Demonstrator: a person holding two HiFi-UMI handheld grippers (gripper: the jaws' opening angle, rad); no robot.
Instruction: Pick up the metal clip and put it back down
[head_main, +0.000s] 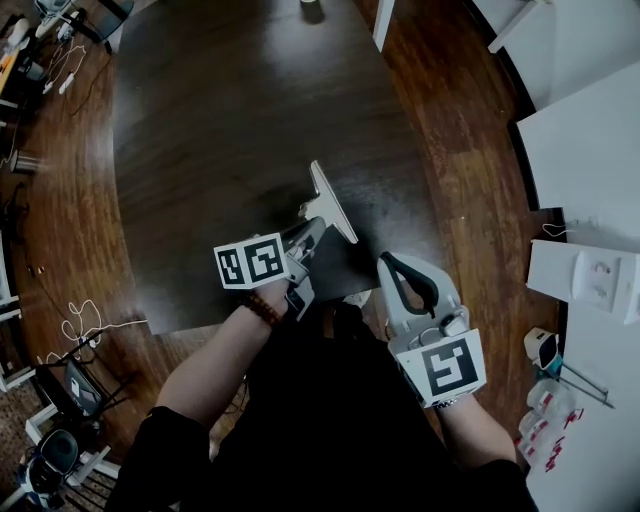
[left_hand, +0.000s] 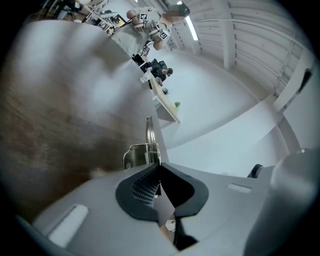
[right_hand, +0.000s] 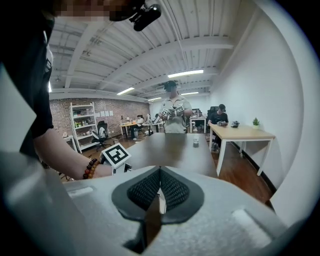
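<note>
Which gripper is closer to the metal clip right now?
Left. The left gripper is clamped on the metal clip; the right gripper sits apart from it, off to its right.

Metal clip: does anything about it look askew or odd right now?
Only that it isn't lying flat: the metal clip is held on edge, tilted, pinched at one end in the shut left hand-held gripper over the dark table. Nothing looks bent or damaged.
</note>
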